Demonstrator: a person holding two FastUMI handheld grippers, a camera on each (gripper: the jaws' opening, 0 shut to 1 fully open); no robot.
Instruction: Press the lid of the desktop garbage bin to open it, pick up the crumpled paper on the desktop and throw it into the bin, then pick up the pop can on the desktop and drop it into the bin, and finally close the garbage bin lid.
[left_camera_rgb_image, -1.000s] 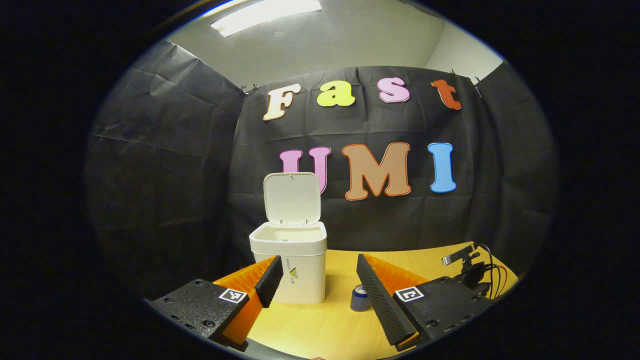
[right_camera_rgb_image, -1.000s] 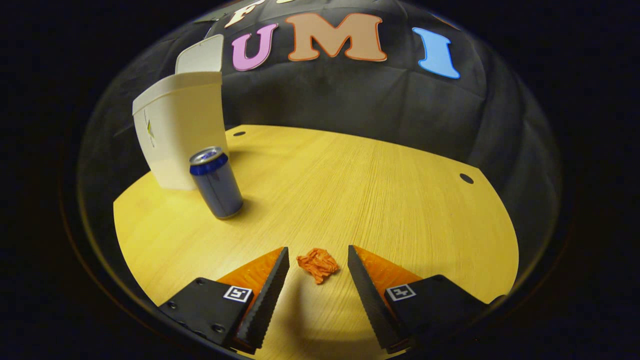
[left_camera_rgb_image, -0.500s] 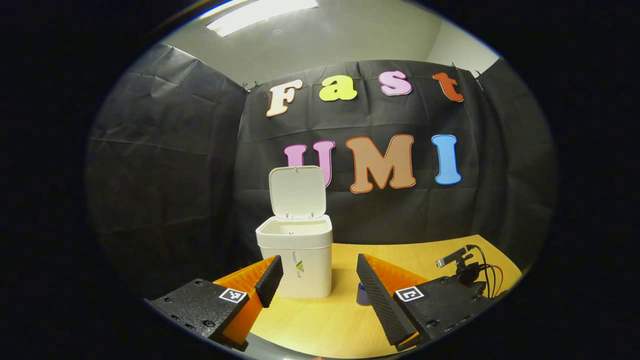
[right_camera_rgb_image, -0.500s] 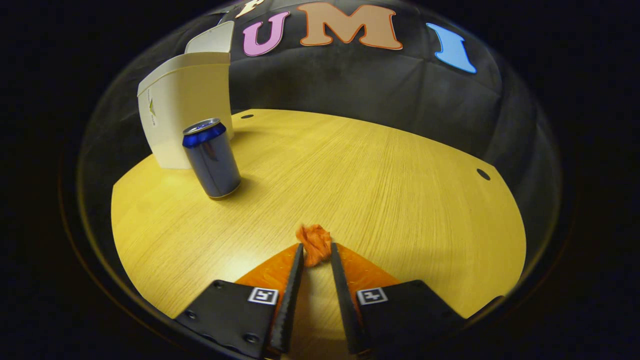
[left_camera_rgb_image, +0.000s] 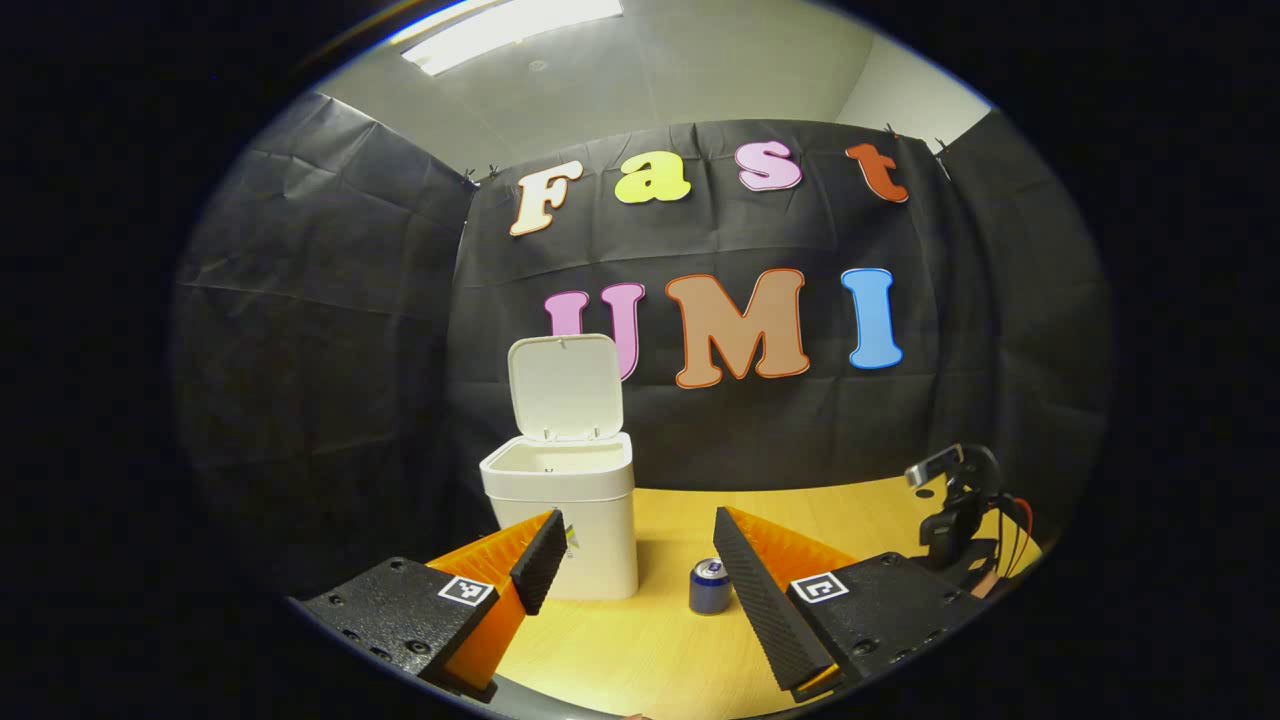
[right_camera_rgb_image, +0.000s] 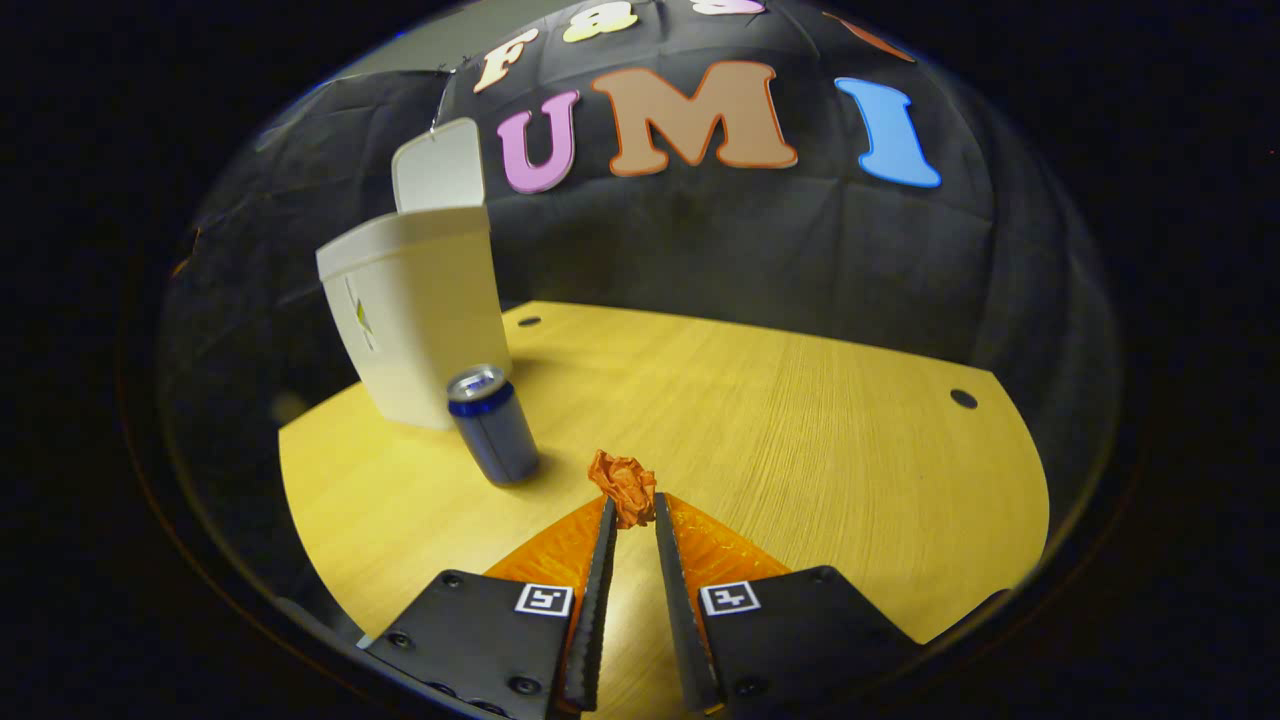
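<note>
- Black cloth (left_camera_rgb_image: 330, 330) walls the booth on all sides; a pale wooden worktop (right_camera_rgb_image: 800, 420) carries the things.
- Garbage bin (left_camera_rgb_image: 570, 530), white, stands on the worktop with its lid (left_camera_rgb_image: 563, 385) tipped up and back, mouth open. In the right gripper view the bin (right_camera_rgb_image: 425, 320) sits at about 10 o'clock.
- Pop can (right_camera_rgb_image: 492, 425), blue with a silver top, stands upright just in front of the bin, near it but apart. In the left gripper view the can (left_camera_rgb_image: 709, 586) stands at the bin's 3 o'clock side, low between the claw fingers.
- Right claw (right_camera_rgb_image: 632, 515): fingers drawn close together and pinching the crumpled paper (right_camera_rgb_image: 623, 485), an orange wad held at the tips. Whether the paper is clear of the worktop or touching it, I cannot tell.
- Paper sits at the can's 4 o'clock in the right gripper view, near it, not touching.
- Left claw (left_camera_rgb_image: 640, 545): fingers spread wide, nothing between them, facing the bin.
- Other gripper's dark body with cables (left_camera_rgb_image: 960, 510) shows at 3 o'clock in the left gripper view, above the worktop.
</note>
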